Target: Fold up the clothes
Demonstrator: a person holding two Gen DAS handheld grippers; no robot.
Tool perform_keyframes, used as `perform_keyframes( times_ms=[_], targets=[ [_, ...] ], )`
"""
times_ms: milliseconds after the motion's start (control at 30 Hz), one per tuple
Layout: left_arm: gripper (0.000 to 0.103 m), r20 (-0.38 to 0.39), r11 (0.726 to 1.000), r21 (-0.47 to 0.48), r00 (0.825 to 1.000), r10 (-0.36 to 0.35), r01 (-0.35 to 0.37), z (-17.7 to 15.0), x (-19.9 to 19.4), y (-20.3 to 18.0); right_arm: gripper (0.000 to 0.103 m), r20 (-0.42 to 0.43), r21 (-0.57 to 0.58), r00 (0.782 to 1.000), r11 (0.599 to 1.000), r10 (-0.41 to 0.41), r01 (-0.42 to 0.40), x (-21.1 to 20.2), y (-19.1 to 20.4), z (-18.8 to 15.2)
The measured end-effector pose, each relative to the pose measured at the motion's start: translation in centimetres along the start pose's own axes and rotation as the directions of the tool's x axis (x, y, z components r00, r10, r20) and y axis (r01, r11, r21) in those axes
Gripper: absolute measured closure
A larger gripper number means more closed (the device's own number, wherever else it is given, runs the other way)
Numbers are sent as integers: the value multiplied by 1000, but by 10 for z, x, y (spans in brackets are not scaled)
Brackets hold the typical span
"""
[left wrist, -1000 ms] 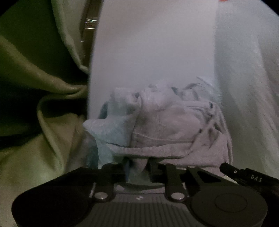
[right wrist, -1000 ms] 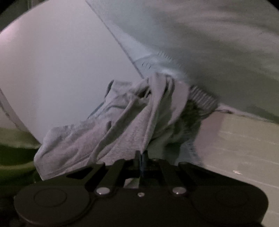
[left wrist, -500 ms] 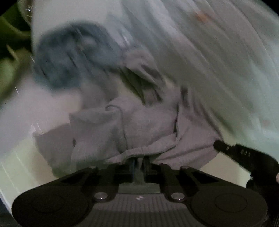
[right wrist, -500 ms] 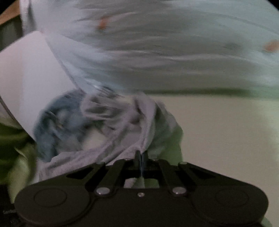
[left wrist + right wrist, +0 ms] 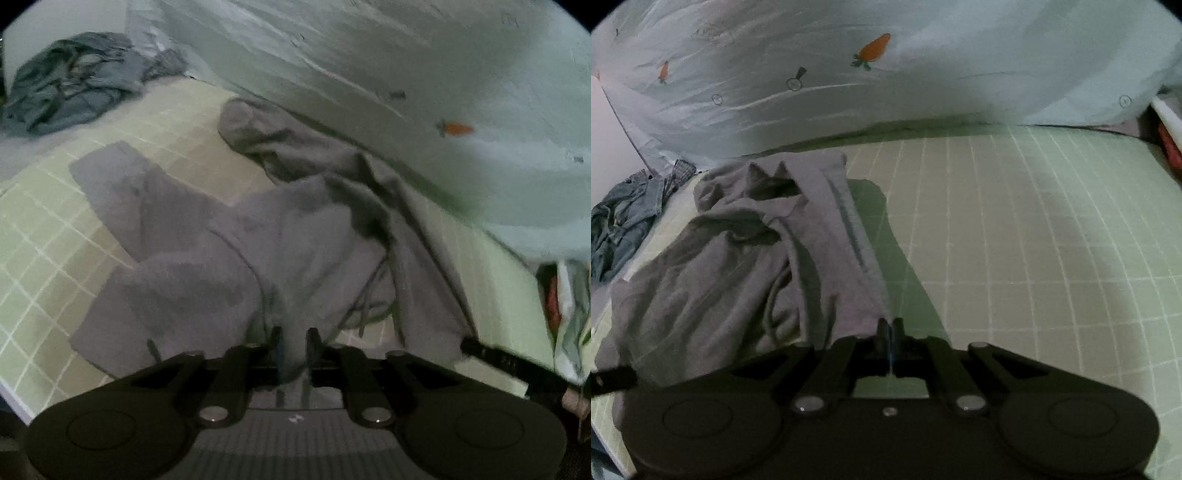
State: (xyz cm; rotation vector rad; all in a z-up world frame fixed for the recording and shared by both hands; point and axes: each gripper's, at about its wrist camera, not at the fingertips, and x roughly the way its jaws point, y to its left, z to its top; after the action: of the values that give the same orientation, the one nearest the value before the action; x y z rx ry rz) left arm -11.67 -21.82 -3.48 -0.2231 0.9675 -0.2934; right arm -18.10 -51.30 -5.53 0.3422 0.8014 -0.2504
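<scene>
A crumpled grey garment [image 5: 258, 236] lies spread on a green checked bed sheet [image 5: 48, 258]; it also shows in the right wrist view [image 5: 731, 266]. My left gripper [image 5: 293, 338] is shut on a fold of the grey garment at its near edge. My right gripper [image 5: 890, 326] has its fingers closed together at the garment's right edge; whether cloth is pinched between them is hidden. The right gripper's tip [image 5: 491, 356] shows at the right of the left wrist view.
A blue denim garment [image 5: 70, 81] lies bunched at the far left, also in the right wrist view [image 5: 620, 225]. A pale blanket with carrot prints [image 5: 849, 74] is heaped along the back. The green sheet [image 5: 1034, 240] stretches to the right.
Both grippers have swung the grey garment away from the white wall and down onto the green checked sheet, where it now lies spread out. The denim garment has come into view.
</scene>
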Motion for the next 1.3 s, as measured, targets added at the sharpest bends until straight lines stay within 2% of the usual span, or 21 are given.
perform_keyframes(
  times_ms=[100,133,167,200,233,267,300,367,433,500,600,733,833,900,1000,1067,1133,1167,1300],
  targets=[
    [67,38,998,-42,998,50,-49,9,-10,17,100,4,5,1000,1000,3,-3,3,1,-1],
    [64,50,996,-61,996,72,-69,13,-12,26,94,8,10,1000,1000,-1,1,4,1,-1],
    [56,61,993,-79,994,93,-88,17,-15,35,71,14,18,1000,1000,-7,7,4,-1,-1],
    [49,72,989,-98,991,115,-108,21,-17,43,55,20,28,1000,1000,-13,13,4,-2,-2],
    [47,72,985,-121,988,135,-125,25,-17,52,26,26,40,999,999,-22,21,4,0,-3],
    [43,67,979,-145,986,153,-142,29,-16,60,17,32,45,999,998,-35,33,6,2,-3],
    [39,62,973,-169,983,171,-159,34,-14,69,16,37,45,998,998,-49,47,8,5,-2],
    [35,26,962,-204,981,193,-184,45,-3,90,0,26,44,997,997,-69,68,16,10,-1],
    [30,-10,958,-219,983,186,-183,55,7,105,0,2,58,997,995,-83,83,25,14,-3],
    [21,-41,955,-239,985,169,-174,66,20,121,0,-23,87,996,992,-84,86,34,19,-7],
    [21,-83,953,-253,986,147,-164,83,45,138,0,-56,113,993,987,-105,111,45,30,-14],
    [21,-161,966,-209,980,121,-153,104,83,151,0,-115,105,981,980,-155,168,60,46,-23],
    [21,-201,974,-177,974,102,-139,113,100,152,1,-134,105,964,964,-229,243,63,53,-27],
    [21,-219,977,-157,970,107,-143,117,108,151,14,-144,72,957,962,-250,262,62,57,-28],
    [21,-238,977,-144,964,121,-159,118,116,150,43,-145,51,963,971,-226,235,56,54,-30],
    [19,-234,976,-145,964,129,-165,118,119,151,78,-130,32,969,976,-208,214,48,46,-28],
    [19,-224,975,-133,964,145,-178,118,119,148,90,-98,6,966,970,-241,243,39,36,-24],
    [19,-220,975,-128,963,154,-184,118,120,147,92,-73,-4,958,960,-279,279,33,28,-20],
    [17,-192,971,-138,967,169,-197,116,118,146,93,47,20,896,897,-442,442,-2,-27,10]
  ],
)
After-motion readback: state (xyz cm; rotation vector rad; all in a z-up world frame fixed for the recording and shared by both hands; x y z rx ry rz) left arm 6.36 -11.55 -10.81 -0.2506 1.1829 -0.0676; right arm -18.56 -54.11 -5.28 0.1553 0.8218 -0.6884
